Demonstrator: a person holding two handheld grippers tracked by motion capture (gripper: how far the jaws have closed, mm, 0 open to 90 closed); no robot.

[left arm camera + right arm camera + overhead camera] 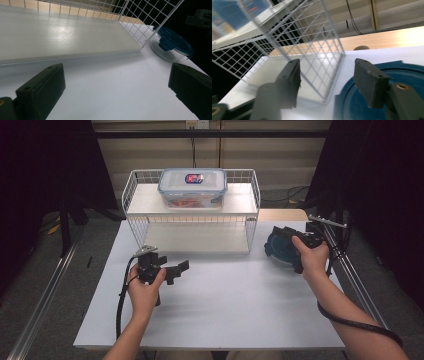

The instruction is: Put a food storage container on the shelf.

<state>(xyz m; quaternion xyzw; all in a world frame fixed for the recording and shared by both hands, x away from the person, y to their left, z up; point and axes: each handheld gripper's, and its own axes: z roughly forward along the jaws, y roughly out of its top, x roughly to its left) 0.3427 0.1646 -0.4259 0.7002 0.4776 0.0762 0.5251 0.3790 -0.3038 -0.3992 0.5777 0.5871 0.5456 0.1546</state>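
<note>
A round container with a dark blue lid (276, 249) sits on the white table (225, 305) just right of the wire rack. My right gripper (286, 240) hovers over it. In the right gripper view the blue lid (409, 75) lies under the right jaw, and the left jaw hangs over the table beside the rack's mesh. My right gripper (327, 67) is open with nothing pressed between its pads. My left gripper (179, 271) is at the table's left centre, open and empty, pointing toward the rack. From the left gripper (116, 75) the blue-lidded container (172, 41) shows at the far right.
The white wire rack (192, 222) with two shelves stands at the back centre. A clear rectangular box with a blue-rimmed lid (193, 187) rests on its top shelf. The lower shelf (62, 35) is bare. Metal rails run along both table sides.
</note>
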